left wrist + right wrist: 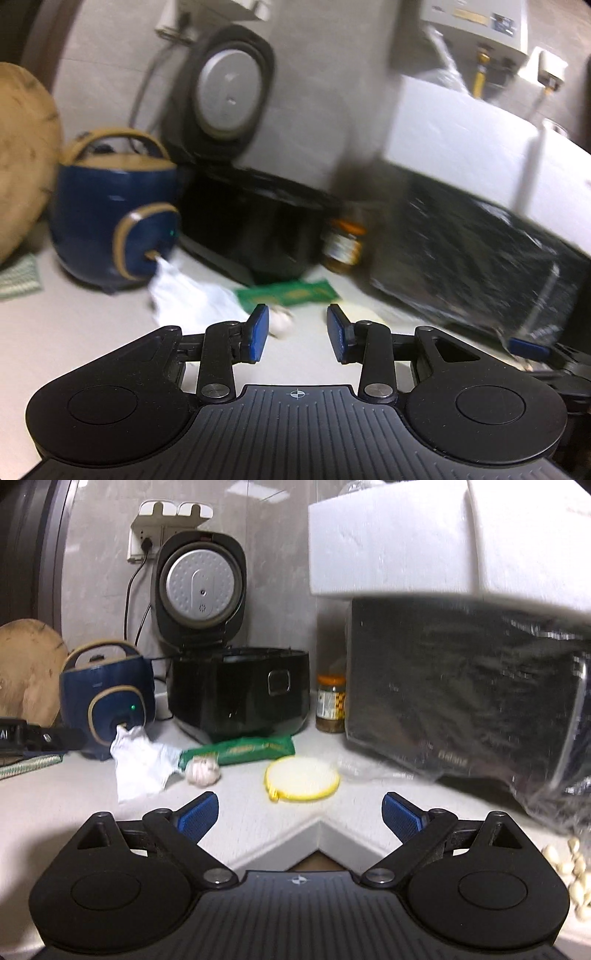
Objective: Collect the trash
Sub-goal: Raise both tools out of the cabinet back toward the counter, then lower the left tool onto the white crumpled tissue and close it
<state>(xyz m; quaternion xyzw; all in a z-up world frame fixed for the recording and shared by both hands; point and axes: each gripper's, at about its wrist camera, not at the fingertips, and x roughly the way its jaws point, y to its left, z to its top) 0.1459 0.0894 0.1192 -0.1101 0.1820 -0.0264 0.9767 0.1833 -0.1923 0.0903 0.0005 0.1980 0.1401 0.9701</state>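
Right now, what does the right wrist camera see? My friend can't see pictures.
The right gripper hangs open and empty above a white counter holding crumpled paper, a garlic bulb, a green packet and a yellow lid. Behind stand an open black cooker, a blue cooker and a jar.

Corner counter setup: open rice cooker sits far back against the wall, small cooker to its left, with a round board leaning further left. Jar is squeezed between the rice cooker and the microwave on the right, and a foam box sits on top of the microwave. Nearer, left to right: crumpled paper touching the small cooker, garlic just in front of a packet, then a lid, with cloves at the near right.
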